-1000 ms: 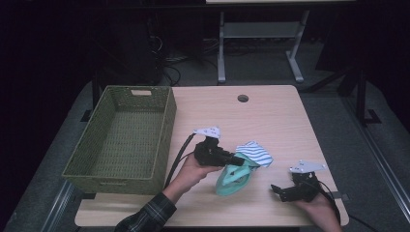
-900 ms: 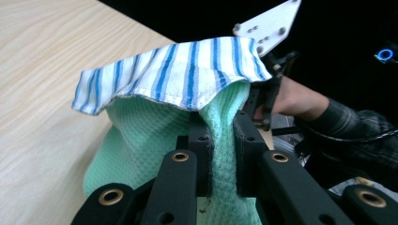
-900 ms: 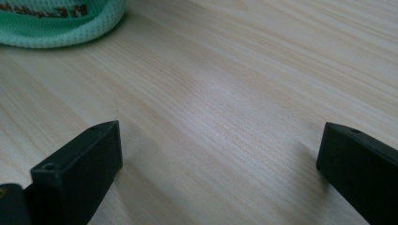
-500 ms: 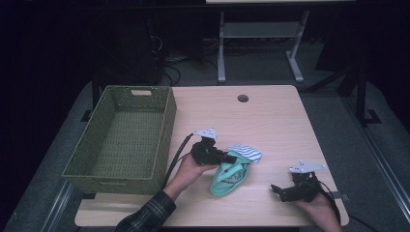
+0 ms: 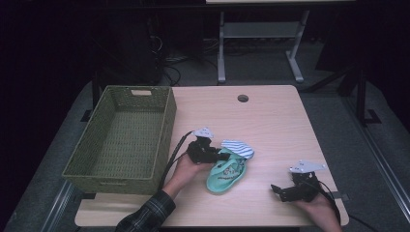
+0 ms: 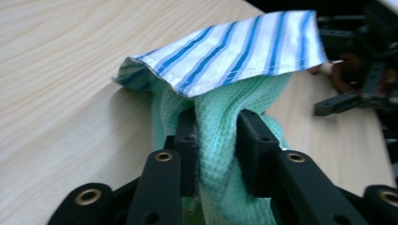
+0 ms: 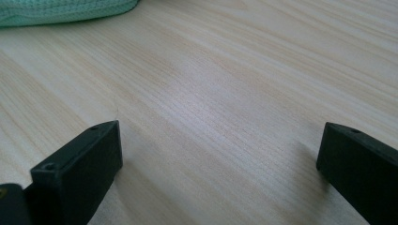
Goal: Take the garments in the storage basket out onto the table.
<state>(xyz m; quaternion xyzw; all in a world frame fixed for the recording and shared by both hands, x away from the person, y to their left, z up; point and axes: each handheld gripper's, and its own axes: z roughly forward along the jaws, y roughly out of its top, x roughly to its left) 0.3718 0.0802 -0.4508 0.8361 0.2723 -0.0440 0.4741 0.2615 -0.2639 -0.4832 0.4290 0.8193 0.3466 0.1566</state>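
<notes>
The left gripper point(image 5: 223, 155) is seen clamped on the green cloth point(image 5: 226, 174), a fold of waffle weave pinched tight btwn both pads point(image 6: 187, 140) in the left gripper view. The lower part of that cloth is cut off at the bottom edge there, and its printed pattern can't be read from the high view. A striped cloth point(image 6: 234, 51) is draped over the top of the green one, its far side hidden; in the high view it is seen just beyond the gripper tips, touching the green cloth. The green cloth is trailed from the gripper toward the table's point(image 5: 275, 125) near edge, at mid-table, just right of the basket point(image 5: 164, 135). The basket is seen at the table's left; nothing can be made out inside it, its near inner wall being hidden by the rim. The right gripper point(image 5: 280, 192) is held low at the near right corner, spread wide over bare wood, w/ a corner of green cloth glimpsed at top left of its own view.
</notes>
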